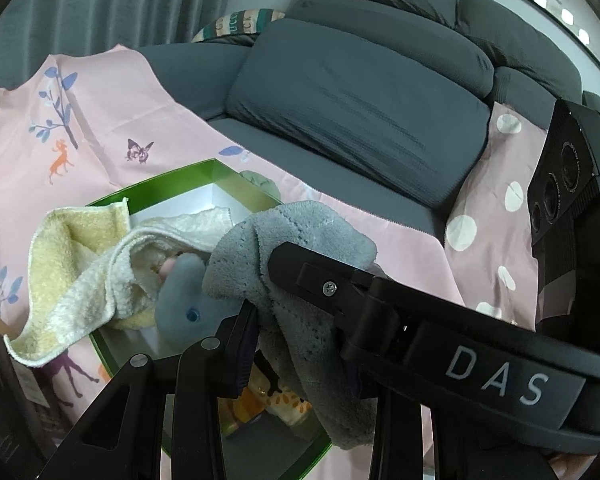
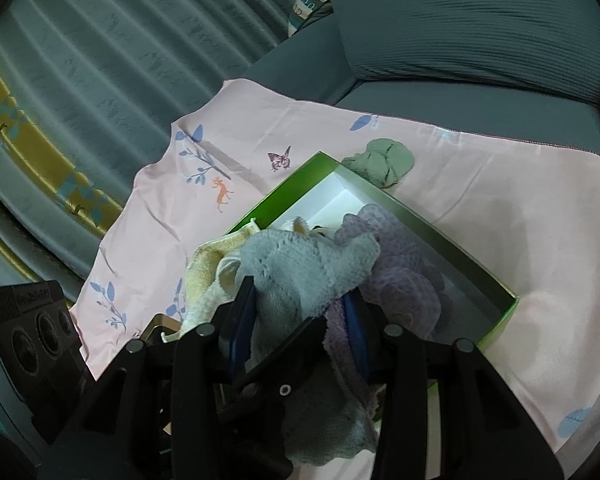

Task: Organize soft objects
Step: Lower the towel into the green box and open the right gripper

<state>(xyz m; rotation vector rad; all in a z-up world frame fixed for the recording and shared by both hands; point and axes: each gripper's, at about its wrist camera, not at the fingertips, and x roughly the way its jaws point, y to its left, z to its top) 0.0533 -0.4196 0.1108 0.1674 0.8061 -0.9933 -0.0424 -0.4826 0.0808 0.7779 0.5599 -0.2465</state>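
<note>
A grey-blue knitted cloth (image 1: 300, 248) hangs bunched over the near end of a green box (image 1: 172, 178) with a white inside. My left gripper (image 1: 296, 354) is shut on the cloth's lower part. My right gripper (image 2: 300, 312) is shut on the same cloth (image 2: 300, 268), and one of its fingers (image 1: 300, 266) crosses in from the right in the left wrist view. In the box lie a yellow-and-cream towel (image 1: 60, 264), a blue plush toy (image 1: 184, 300) and a purple cloth (image 2: 400, 272). The box floor is mostly hidden.
The box (image 2: 440, 236) sits on a pink printed sheet (image 2: 500, 208) spread over a grey sofa. A crumpled green cloth (image 2: 384, 160) lies just beyond the box. A large grey cushion (image 1: 360, 108) and a pink polka-dot fabric (image 1: 492, 216) lie to the right, with curtains behind.
</note>
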